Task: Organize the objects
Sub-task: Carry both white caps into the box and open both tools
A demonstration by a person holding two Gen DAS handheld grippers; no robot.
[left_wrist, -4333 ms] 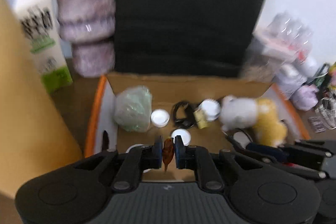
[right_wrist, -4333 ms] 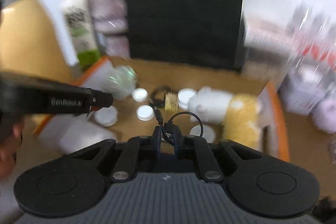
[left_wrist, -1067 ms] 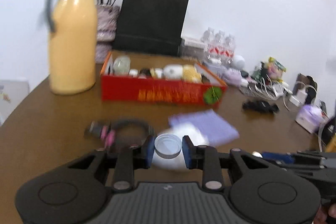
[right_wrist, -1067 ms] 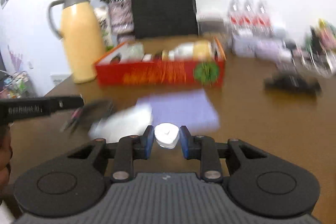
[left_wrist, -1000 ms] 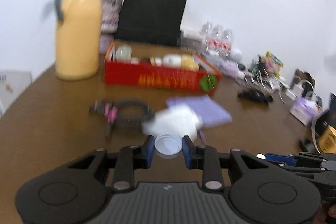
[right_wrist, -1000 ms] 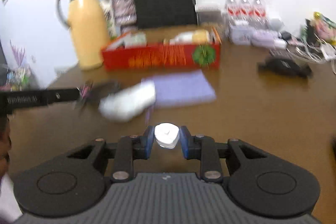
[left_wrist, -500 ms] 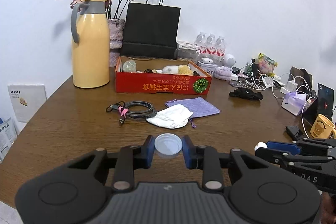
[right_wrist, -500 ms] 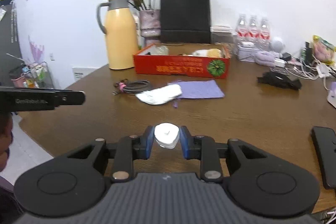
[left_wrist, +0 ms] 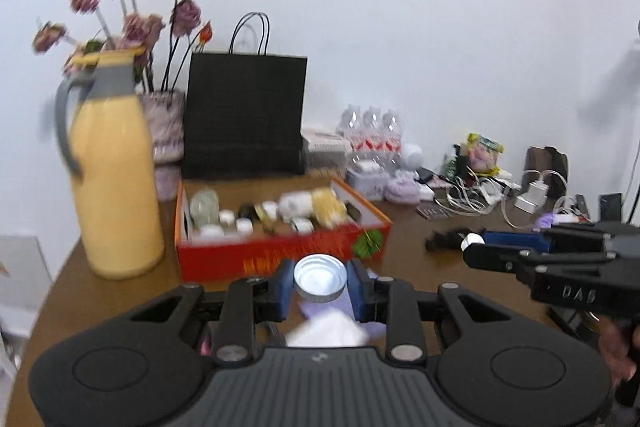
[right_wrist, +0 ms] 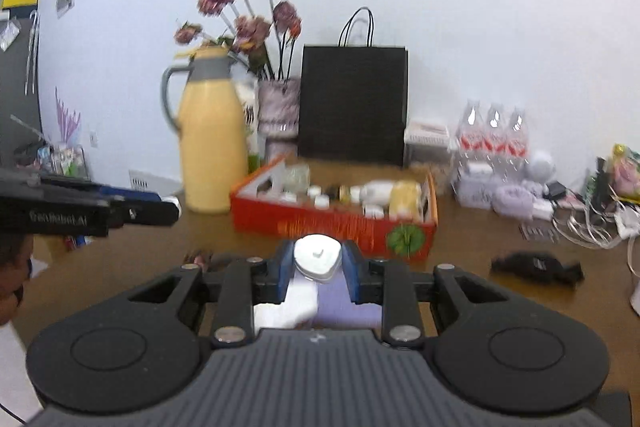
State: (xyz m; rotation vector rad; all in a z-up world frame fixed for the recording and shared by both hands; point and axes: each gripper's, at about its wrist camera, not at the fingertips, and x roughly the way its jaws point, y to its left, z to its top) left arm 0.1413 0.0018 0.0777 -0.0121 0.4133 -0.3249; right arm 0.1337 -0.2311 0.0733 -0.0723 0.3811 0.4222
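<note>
The left gripper [left_wrist: 320, 286] is closed on a round white lid [left_wrist: 320, 277], pinched across its rim with the hollow side up, held above the table [left_wrist: 408, 267] short of the red box [left_wrist: 280, 251]. The right gripper [right_wrist: 317, 265] clamps a small white cap [right_wrist: 317, 257], rounded-triangular with a little raised mark on top, also in the air before the box. Both pieces look light, stiff plastic with smooth edges, so I judge they could twist or slip under a loose squeeze; gripping across the widest part, as now, seems soundest. Below the fingers lie a crumpled white cloth [right_wrist: 288, 303] on a purple pouch [right_wrist: 344, 301], both soft. The box, already holding jars and small things, bears gold print too blurred to read and a green emblem [right_wrist: 406, 237]. Each view shows the other gripper's side: the left one reads roughly "GenRobot.AI", the right one "DAS". Behind stand a yellow jug [left_wrist: 112, 187], flowers [left_wrist: 132, 11] and a black bag [left_wrist: 244, 119].
</note>
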